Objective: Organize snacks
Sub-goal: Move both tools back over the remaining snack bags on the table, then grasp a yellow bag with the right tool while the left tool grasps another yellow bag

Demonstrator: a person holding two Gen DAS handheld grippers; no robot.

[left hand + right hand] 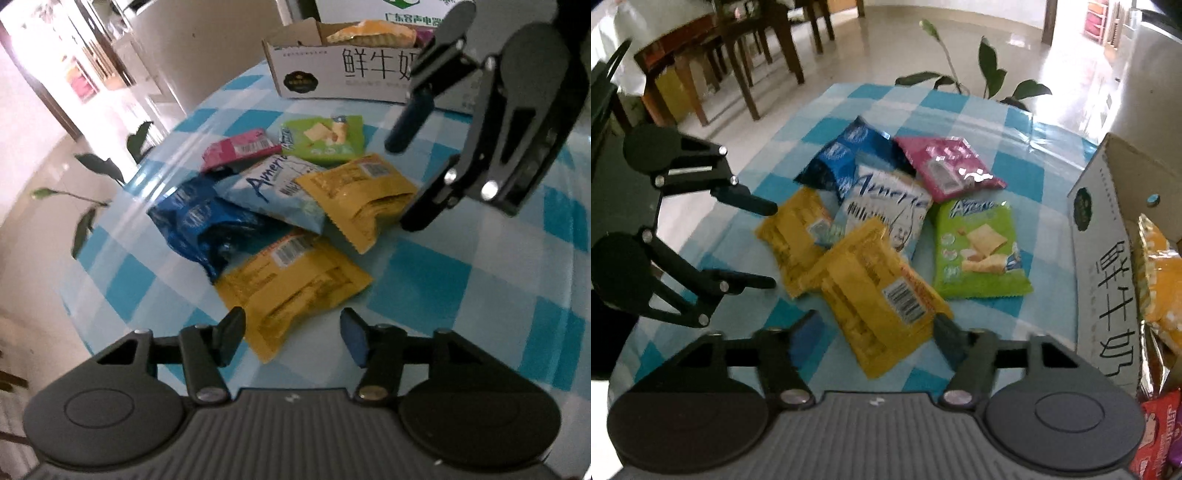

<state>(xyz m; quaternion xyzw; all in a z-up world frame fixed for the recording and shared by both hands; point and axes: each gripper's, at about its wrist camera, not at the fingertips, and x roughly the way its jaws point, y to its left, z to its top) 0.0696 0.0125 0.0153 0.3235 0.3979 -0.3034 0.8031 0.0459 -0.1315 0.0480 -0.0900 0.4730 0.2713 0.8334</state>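
- Left gripper (291, 338): jaws apart, a corner of the near yellow packet (291, 291) lying between the fingertips; whether the pads touch it cannot be told.
- Right gripper (875, 332): jaws apart astride a second yellow packet (875, 291), pads not seen pressing on it.
- Pile ahead of both grippers, on the blue-and-white checked tablecloth (424, 273): dark blue packet (199, 229), pale blue-and-white packet (273, 188) partly overlapping it, pink packet (240, 149) and green cracker packet (321, 138) furthest from the left gripper.
- Cardboard box (332, 74): beyond the pile from the left gripper, just right of the right gripper; open-topped, snack bags inside, among them an orange-yellow bag (1160, 280).
- Potted plant leaves (990, 70): past the far table edge, seen from the right gripper.
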